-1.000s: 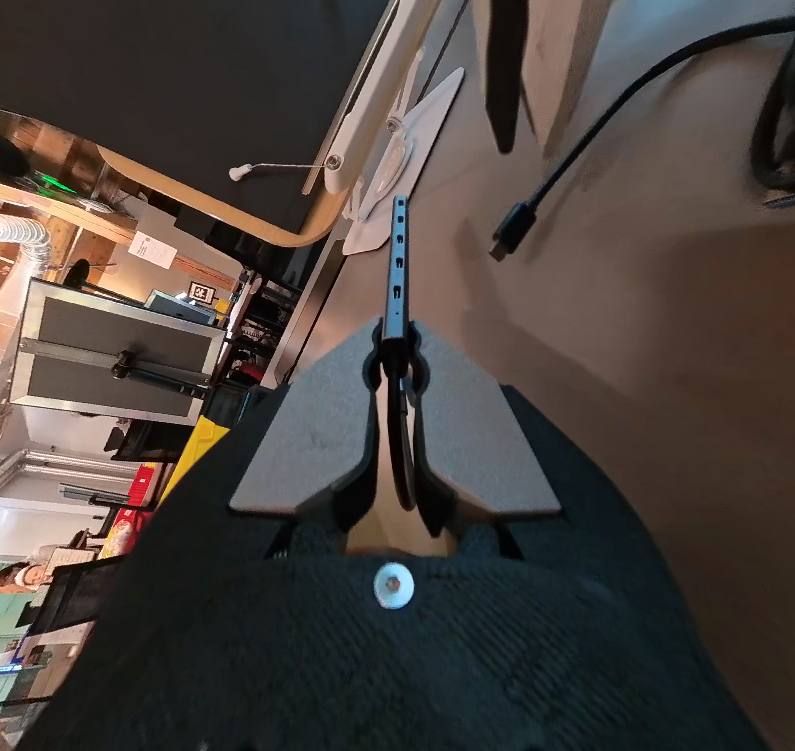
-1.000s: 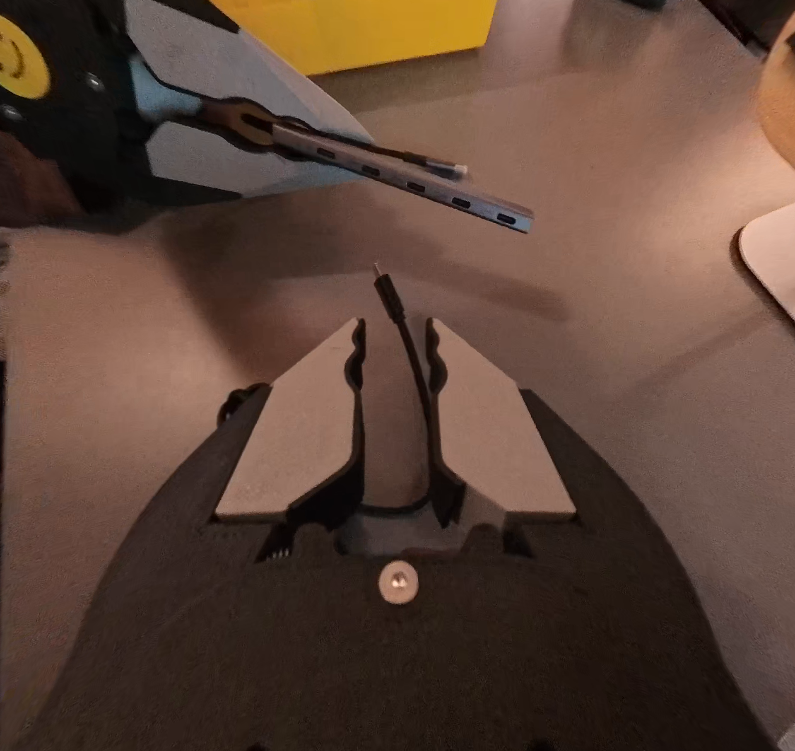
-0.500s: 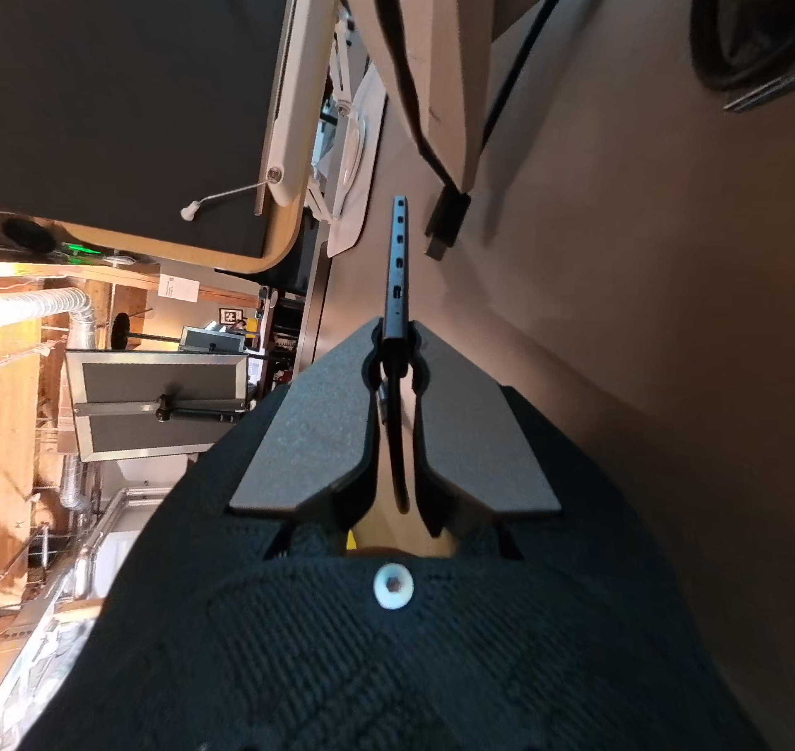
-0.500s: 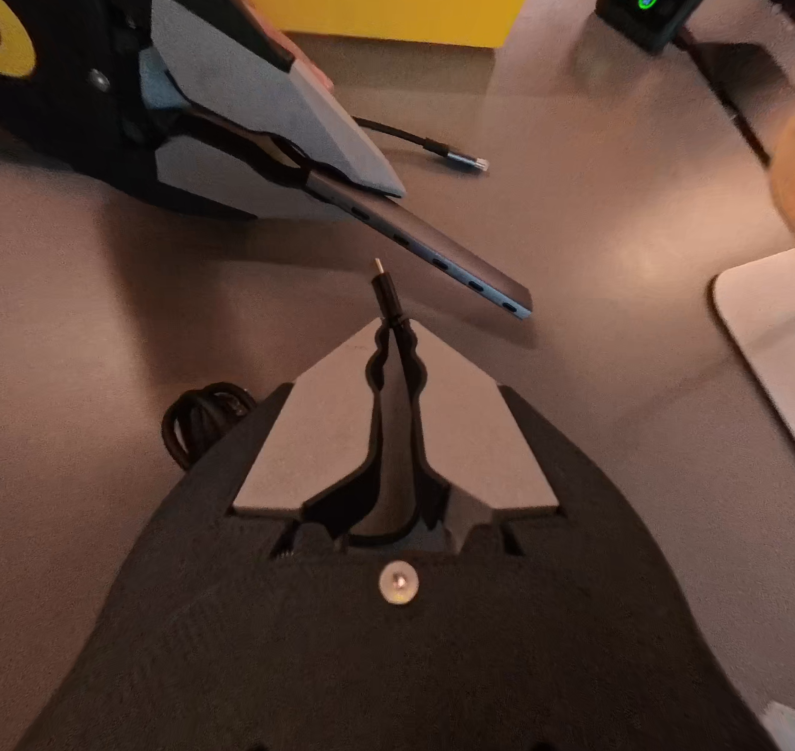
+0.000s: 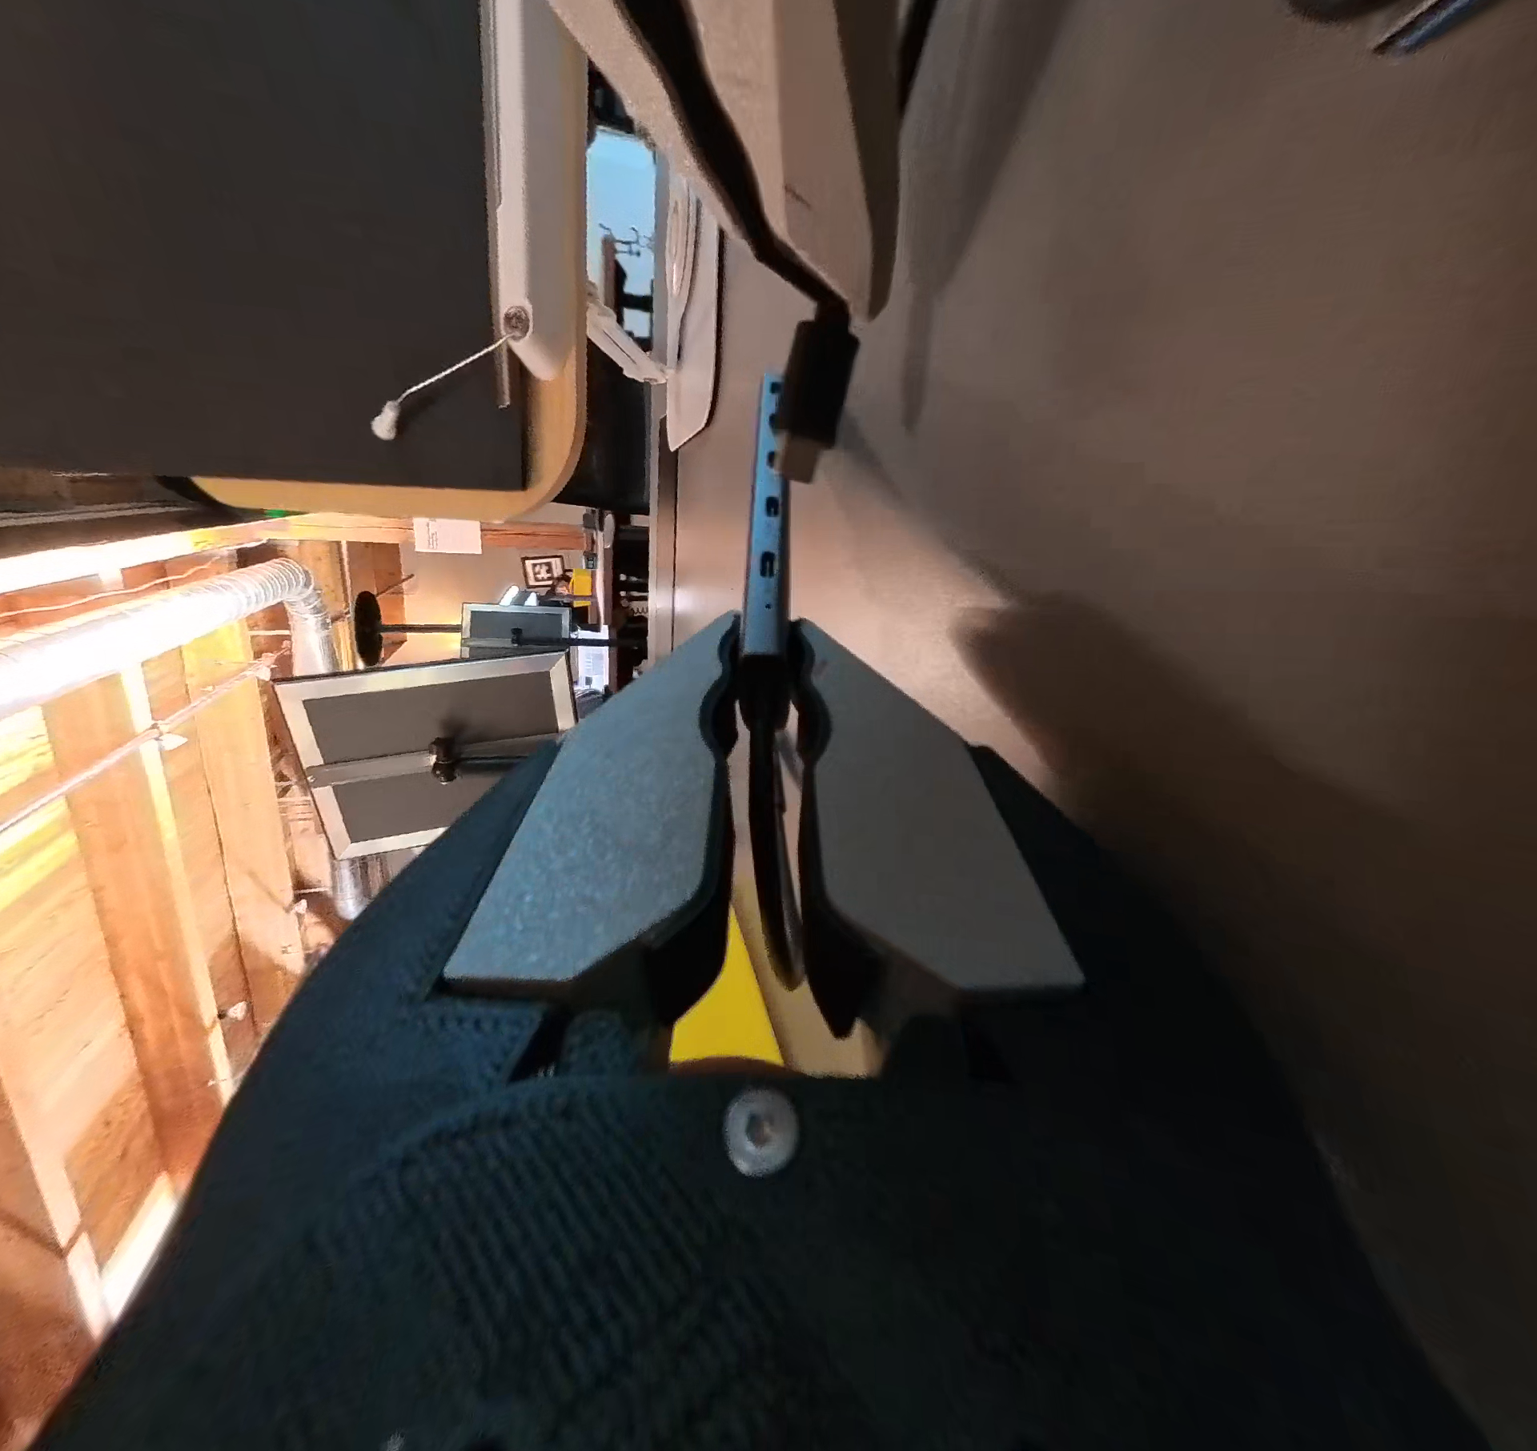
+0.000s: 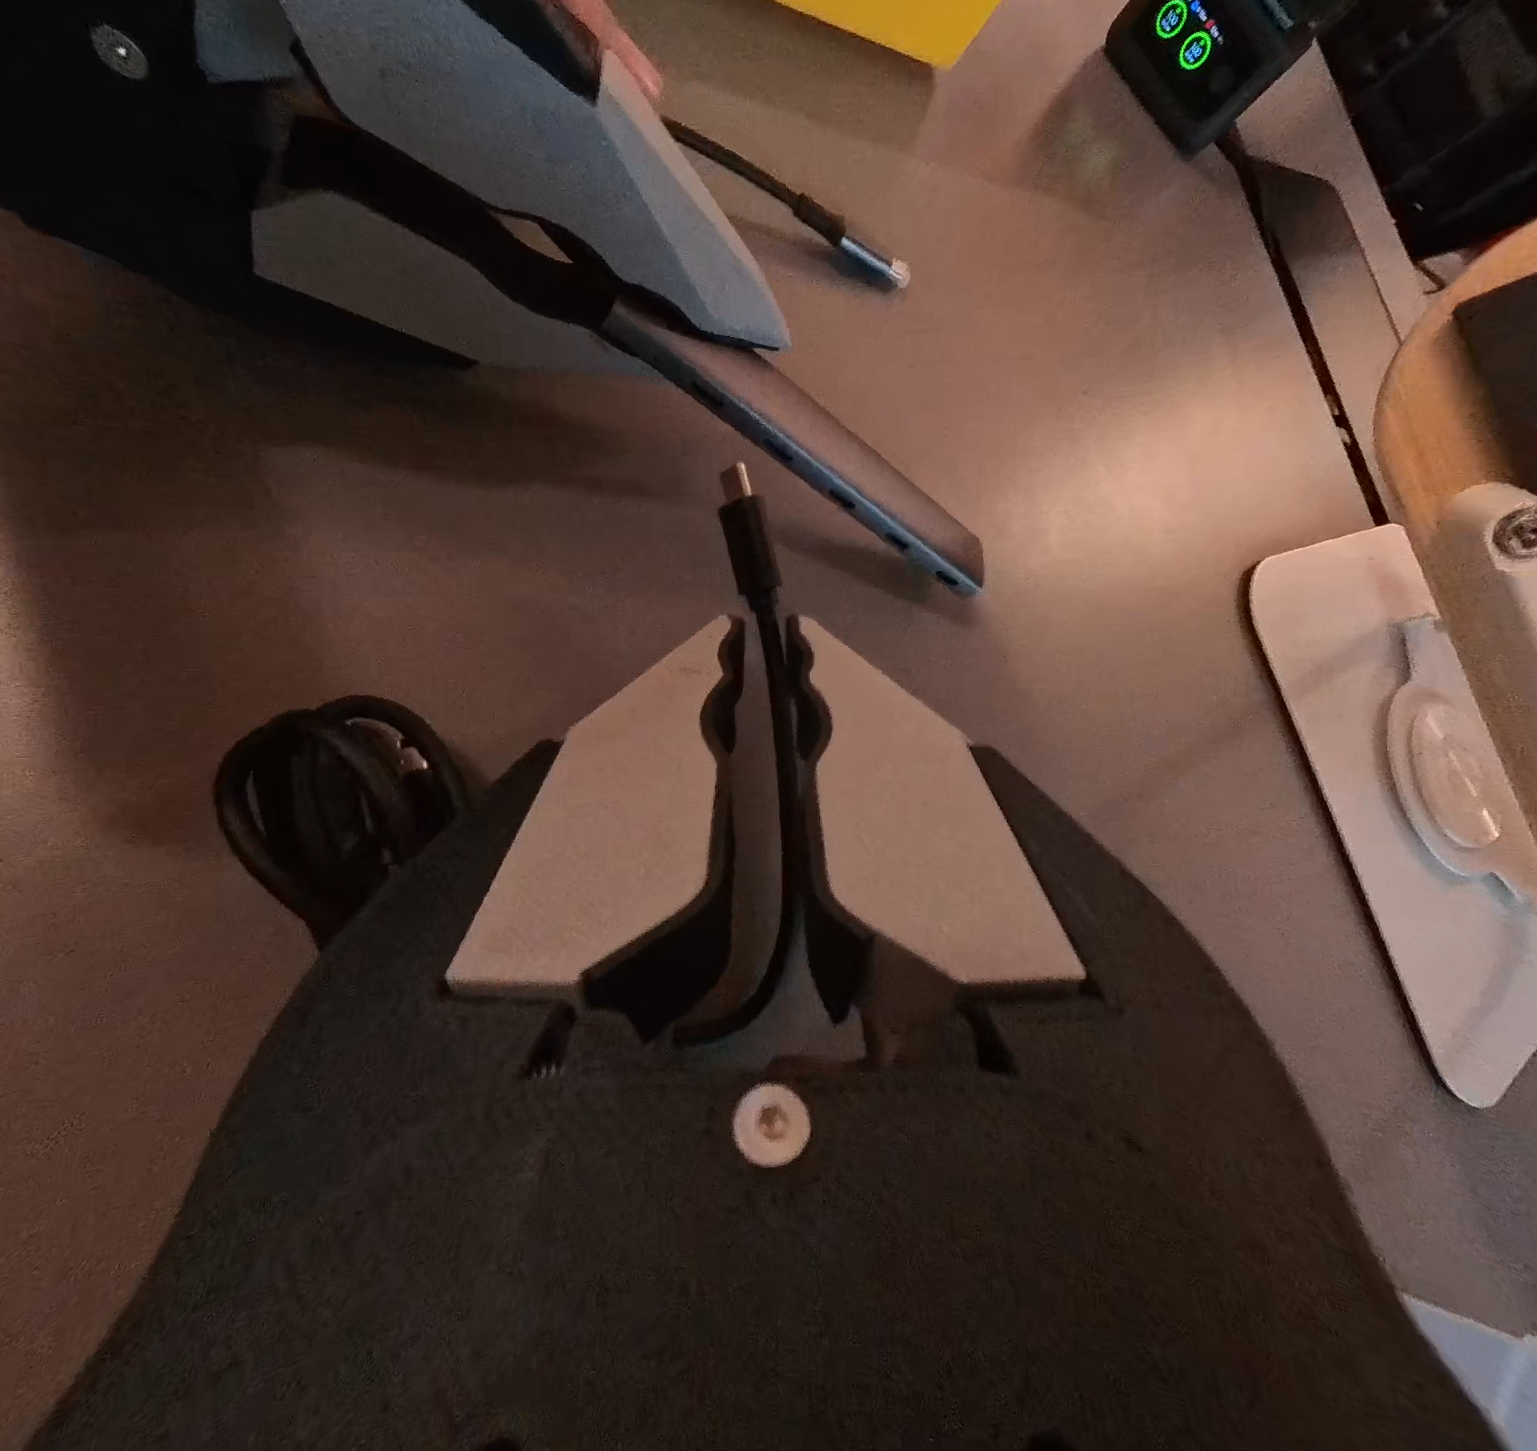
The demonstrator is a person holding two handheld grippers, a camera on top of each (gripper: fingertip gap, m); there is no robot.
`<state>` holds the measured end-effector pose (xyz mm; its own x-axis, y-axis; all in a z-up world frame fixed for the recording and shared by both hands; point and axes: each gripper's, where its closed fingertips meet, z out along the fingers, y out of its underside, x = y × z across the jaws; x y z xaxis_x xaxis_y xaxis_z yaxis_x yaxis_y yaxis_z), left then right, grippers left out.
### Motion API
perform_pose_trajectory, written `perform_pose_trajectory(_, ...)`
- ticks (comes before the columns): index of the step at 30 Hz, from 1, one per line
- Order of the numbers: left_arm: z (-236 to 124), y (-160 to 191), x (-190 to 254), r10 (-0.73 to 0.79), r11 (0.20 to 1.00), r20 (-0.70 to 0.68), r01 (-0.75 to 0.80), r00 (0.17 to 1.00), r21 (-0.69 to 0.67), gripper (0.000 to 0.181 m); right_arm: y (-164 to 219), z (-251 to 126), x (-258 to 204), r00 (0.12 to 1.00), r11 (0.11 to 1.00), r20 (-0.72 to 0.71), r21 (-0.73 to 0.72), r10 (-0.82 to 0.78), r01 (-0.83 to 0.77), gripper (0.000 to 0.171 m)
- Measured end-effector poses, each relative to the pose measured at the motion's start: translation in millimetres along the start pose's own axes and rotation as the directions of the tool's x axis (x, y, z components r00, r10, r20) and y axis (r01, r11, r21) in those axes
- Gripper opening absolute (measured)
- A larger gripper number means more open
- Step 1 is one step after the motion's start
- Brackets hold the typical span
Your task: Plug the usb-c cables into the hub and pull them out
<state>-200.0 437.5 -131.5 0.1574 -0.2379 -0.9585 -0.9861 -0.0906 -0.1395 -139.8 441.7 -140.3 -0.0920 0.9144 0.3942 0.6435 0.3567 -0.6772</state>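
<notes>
left hand-held gripper (image 5: 765,646): clamping the hub (image 5: 769,521) at its cabled end, port edge facing the incoming plug; hub is hanging clear above the bench (image 6: 1081,430).
right hand-held gripper (image 6: 761,629): pinching the black cable (image 6: 778,713) just behind the plug (image 6: 744,521), metal tip pointing at 12 o'clock.
plug vs hub: tip is sitting just short of the port edge of the hub (image 6: 840,455), apparently not yet in; hub is slanting from 10 to 4 o'clock across the right wrist view.
step: lining up for insertion. Judgement: squaring the plug to the slanted port edge first, then pushing straight, while the left side is bracing. Grip on cable rather than plug body risks bending.
room: bench open around the hub tip; coiled cable (image 6: 333,796) at 8 o'clock, white stand base (image 6: 1347,787) at 3 o'clock, second loose cable (image 6: 798,205) at 12, all apart from the path.
</notes>
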Motion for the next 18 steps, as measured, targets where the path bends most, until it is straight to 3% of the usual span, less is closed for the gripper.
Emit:
perform_pose_trajectory(4, 0, 3, 1, -0.051, 0.999, -0.026, 0.051, 0.998, -0.007, 0.007, 2, 1, -1, 0.999, 1.000, 0.024, 0.002, 0.027, -0.027, 0.010)
perform_pose_trajectory(12, 0, 12, 6, -0.420, 0.904, -0.203, 0.428, 0.885, -0.001, 0.007, -7, -10, -4, 0.969, 0.980, 0.184, 0.081, 0.166, -0.184, 0.019)
perform_pose_trajectory(18, -1, 14, 1, -0.428, 0.899, -0.192, 0.438, 0.883, 0.007, 0.007, -7, -26, 9, 0.790, 0.855, 0.424, 0.064, 0.444, -0.515, 0.027)
